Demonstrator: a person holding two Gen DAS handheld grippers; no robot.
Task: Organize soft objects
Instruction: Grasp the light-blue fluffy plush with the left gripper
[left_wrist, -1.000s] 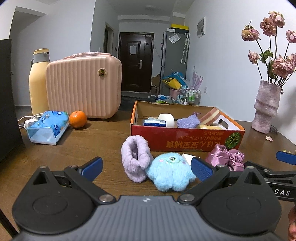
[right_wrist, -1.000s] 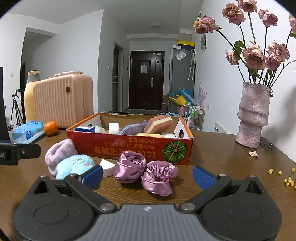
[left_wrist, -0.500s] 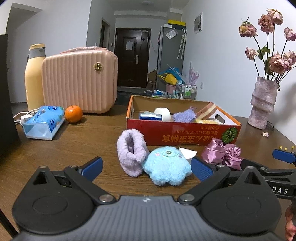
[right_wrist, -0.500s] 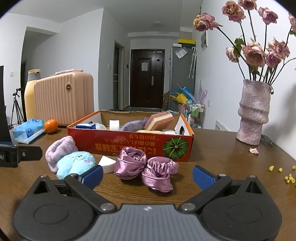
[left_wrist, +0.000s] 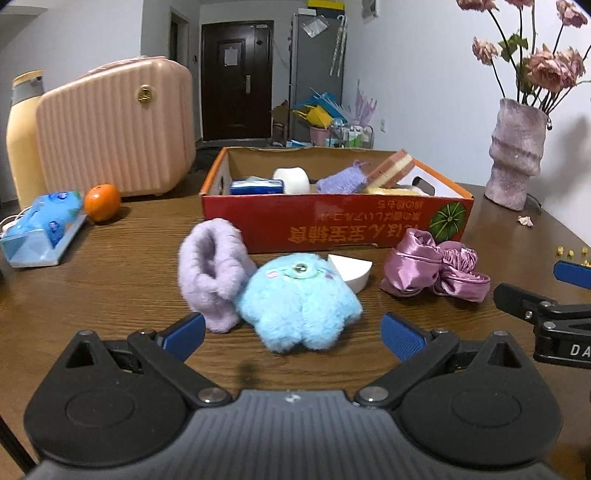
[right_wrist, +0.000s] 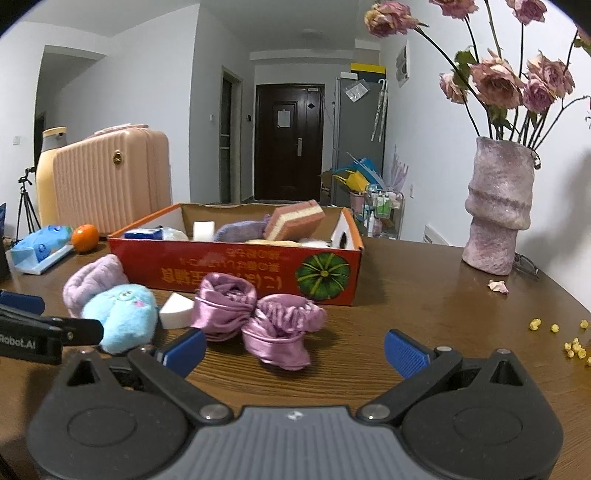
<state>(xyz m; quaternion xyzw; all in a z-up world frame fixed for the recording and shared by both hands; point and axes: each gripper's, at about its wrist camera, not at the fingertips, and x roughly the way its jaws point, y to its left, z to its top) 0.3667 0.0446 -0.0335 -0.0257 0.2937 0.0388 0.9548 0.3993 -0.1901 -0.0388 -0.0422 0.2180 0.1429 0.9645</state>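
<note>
A fluffy blue plush toy (left_wrist: 299, 302) lies on the wooden table just beyond my open left gripper (left_wrist: 293, 334), roughly centred between its blue pads. A lilac fuzzy sock (left_wrist: 212, 269) leans against the plush's left side. A white sponge wedge (left_wrist: 352, 271) lies behind the plush. Two pink satin scrunchies (right_wrist: 258, 314) sit just ahead of my open right gripper (right_wrist: 295, 350), which holds nothing. Behind them stands the red cardboard box (right_wrist: 236, 275) holding a striped sponge (right_wrist: 295, 223), a purple knit piece and other items.
A pink ribbed suitcase (left_wrist: 114, 129) and a yellow bottle (left_wrist: 22, 136) stand at the back left, with an orange (left_wrist: 102, 202) and a blue tissue pack (left_wrist: 40, 227) nearby. A purple vase (right_wrist: 498, 206) of dried roses stands at the right; yellow crumbs (right_wrist: 572, 343) lie near it.
Both grippers have moved forward and lower toward the soft items, which now look larger. The left gripper has closed in on the blue plush. Both stay open.
</note>
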